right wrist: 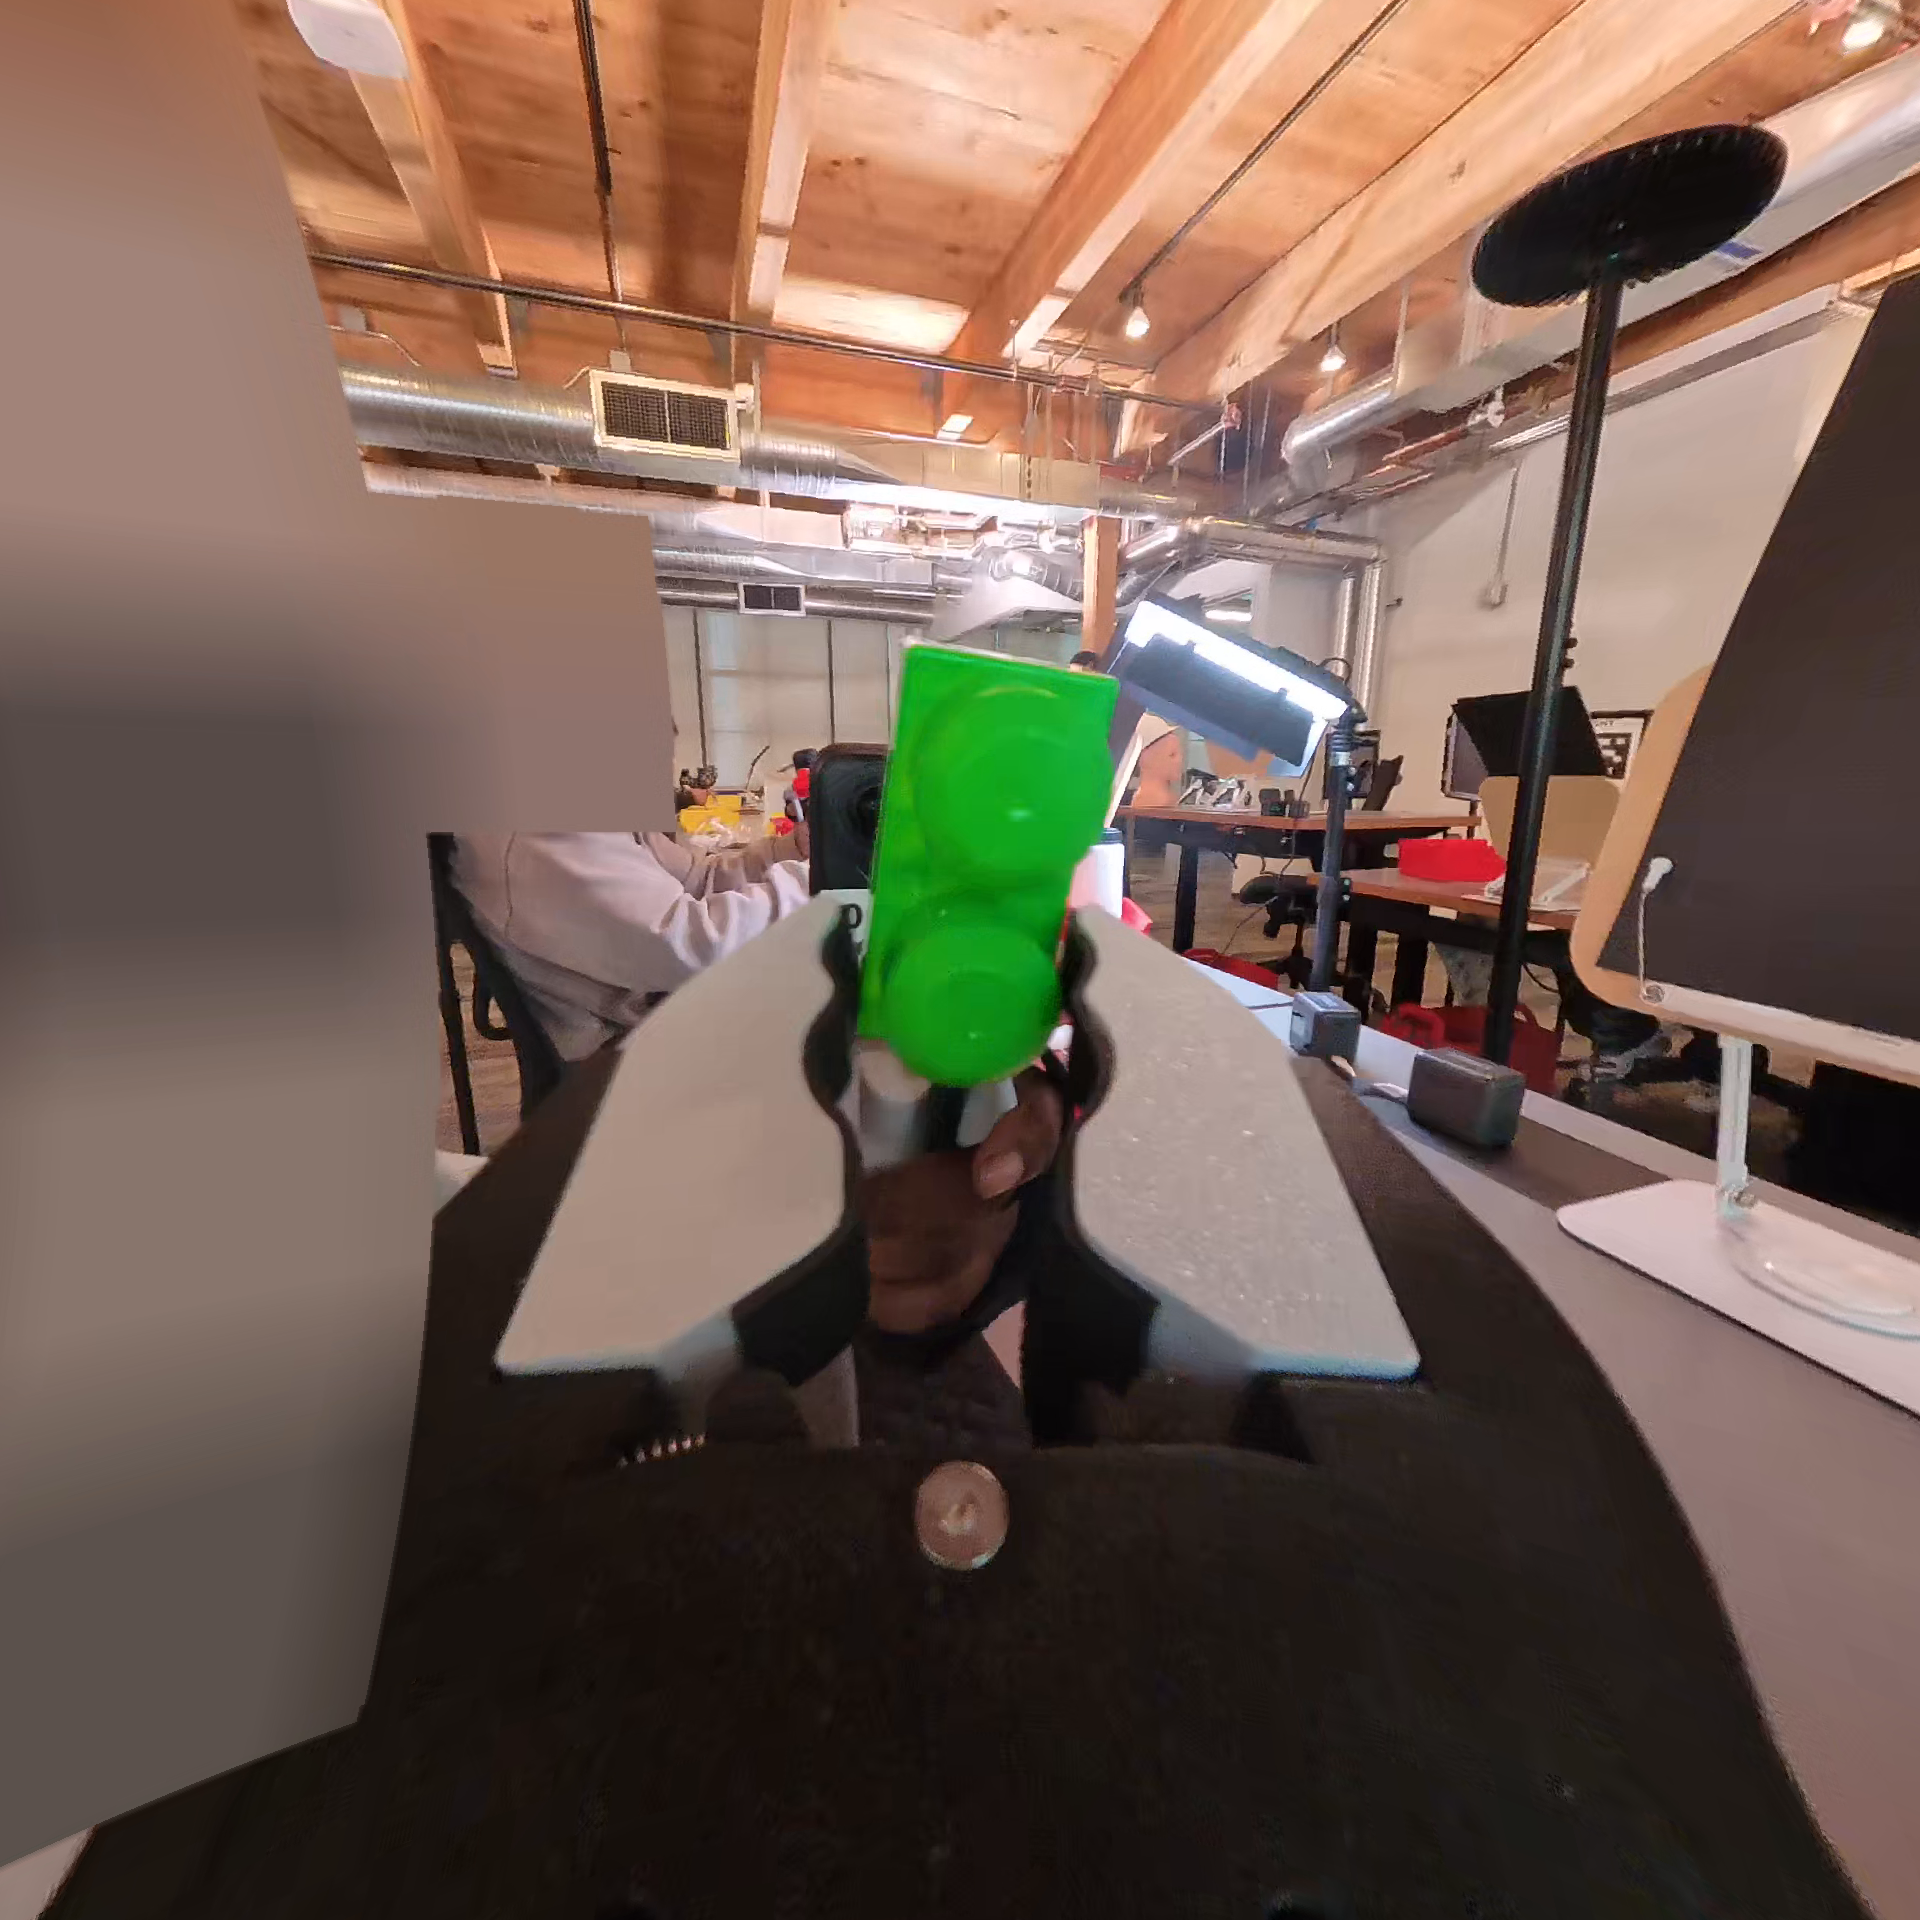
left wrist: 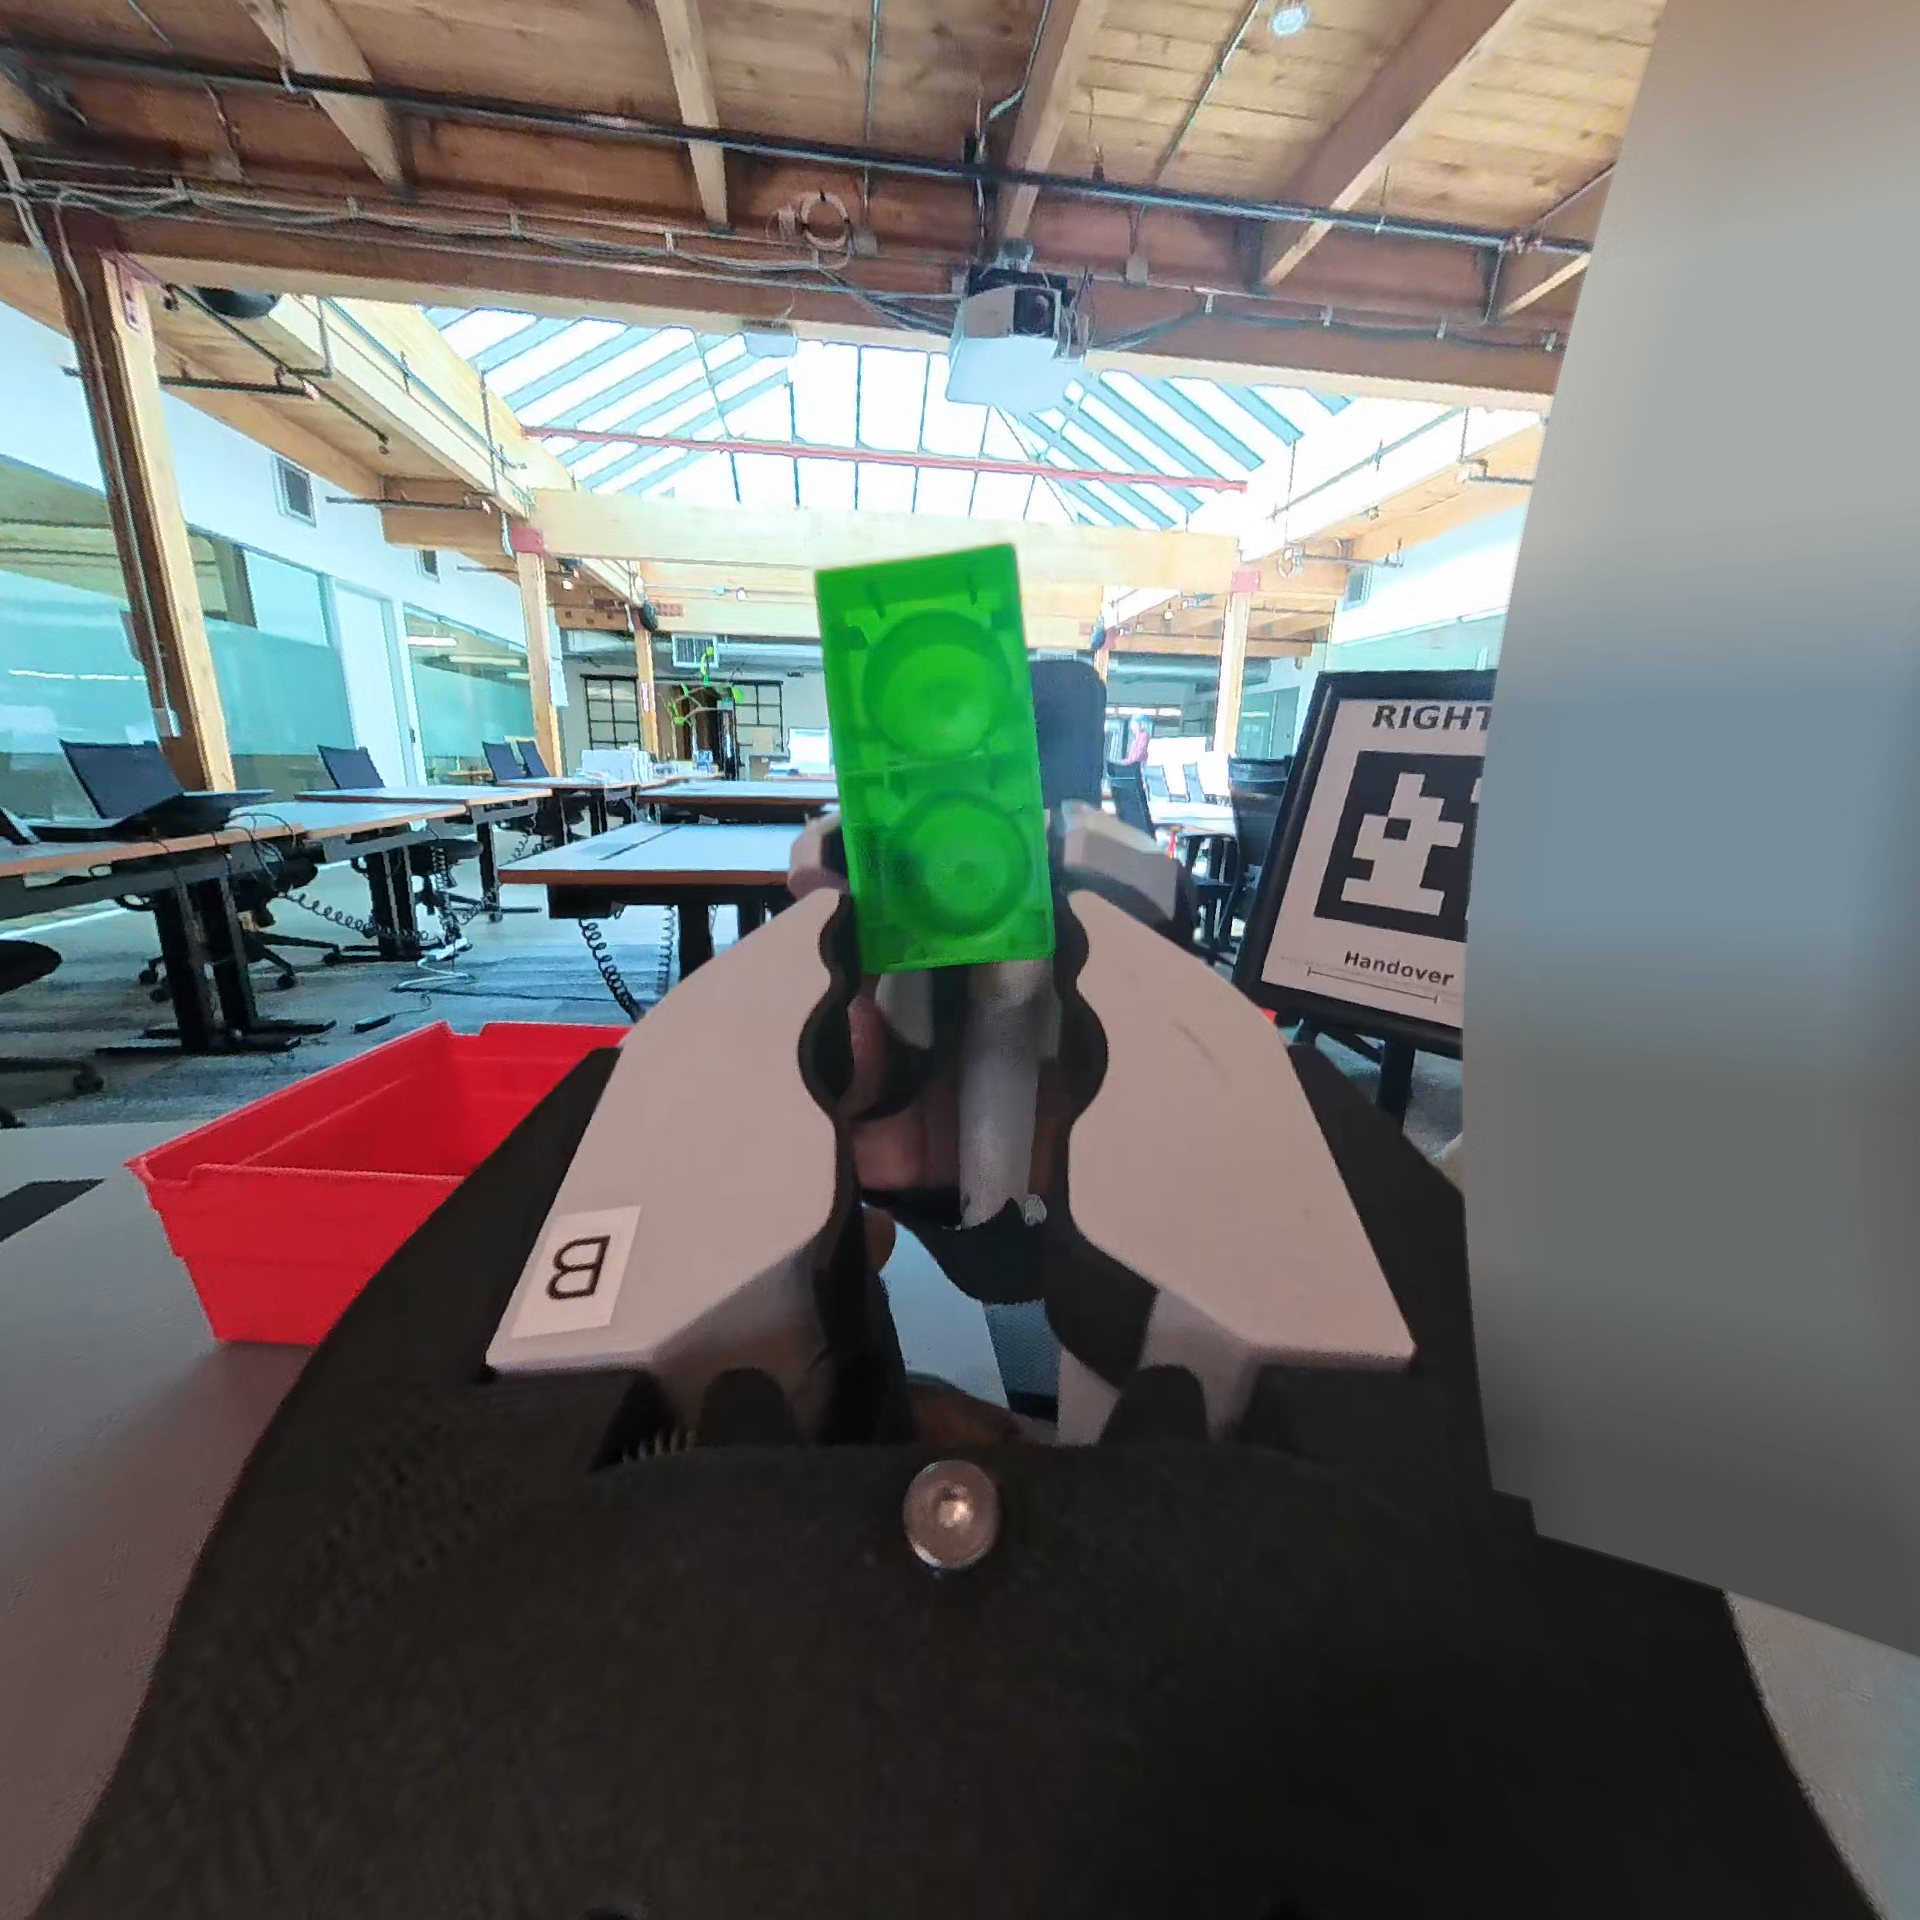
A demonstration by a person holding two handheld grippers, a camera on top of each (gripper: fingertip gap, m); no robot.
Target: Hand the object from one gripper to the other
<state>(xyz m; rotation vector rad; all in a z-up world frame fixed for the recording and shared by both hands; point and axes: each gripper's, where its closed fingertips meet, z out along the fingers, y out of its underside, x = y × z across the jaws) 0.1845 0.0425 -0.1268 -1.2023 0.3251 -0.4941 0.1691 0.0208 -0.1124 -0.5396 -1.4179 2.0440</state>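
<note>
A green two-stud brick (left wrist: 935, 769) stands upright in the air between both grippers. In the left wrist view its hollow underside faces the camera. My left gripper (left wrist: 951, 925) has its fingertips against the sides of the brick's lower half. The right gripper's grey fingers (left wrist: 1107, 847) show behind and below the brick. In the right wrist view the brick (right wrist: 987, 831) shows its studs. My right gripper (right wrist: 961, 966) is closed on its lower stud end. The left gripper's grey fingers (right wrist: 888, 1112) and a hand show beneath it.
A red bin (left wrist: 343, 1153) sits on the grey table (left wrist: 94, 1382) at the left. A framed marker sign (left wrist: 1371, 842) stands at the right. In the right wrist view a tablet on a stand (right wrist: 1766, 831), a black pole lamp (right wrist: 1548, 665) and small grey boxes (right wrist: 1465, 1096) are on the right. The tips of both grippers are at nearly the same place.
</note>
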